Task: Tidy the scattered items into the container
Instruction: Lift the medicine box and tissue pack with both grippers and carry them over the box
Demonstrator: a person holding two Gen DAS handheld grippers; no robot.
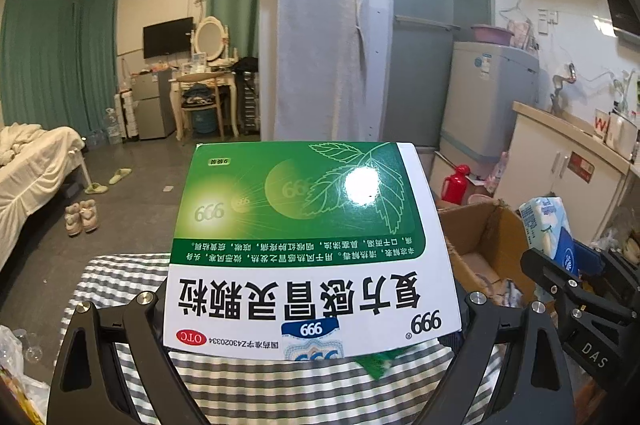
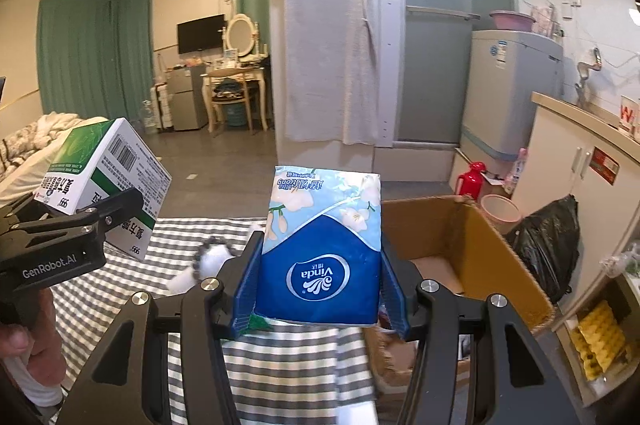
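Note:
My left gripper (image 1: 312, 349) is shut on a green and white medicine box (image 1: 304, 245), held up above the grey checked tablecloth (image 1: 280, 389). The box also shows at the left of the right wrist view (image 2: 108, 181). My right gripper (image 2: 320, 309) is shut on a blue Vinda tissue pack (image 2: 320, 249), held upright above the cloth. The pack shows at the right of the left wrist view (image 1: 548, 229). The open cardboard box (image 2: 460, 233) stands just right of the tissue pack; it also appears in the left wrist view (image 1: 484, 237).
A small white and grey fluffy item (image 2: 212, 257) lies on the tablecloth (image 2: 200, 345) left of my right gripper. A black rubbish bag (image 2: 548, 245), a pink bin (image 2: 500, 213) and a white cabinet (image 2: 580, 181) stand to the right. A bed (image 1: 32, 165) is far left.

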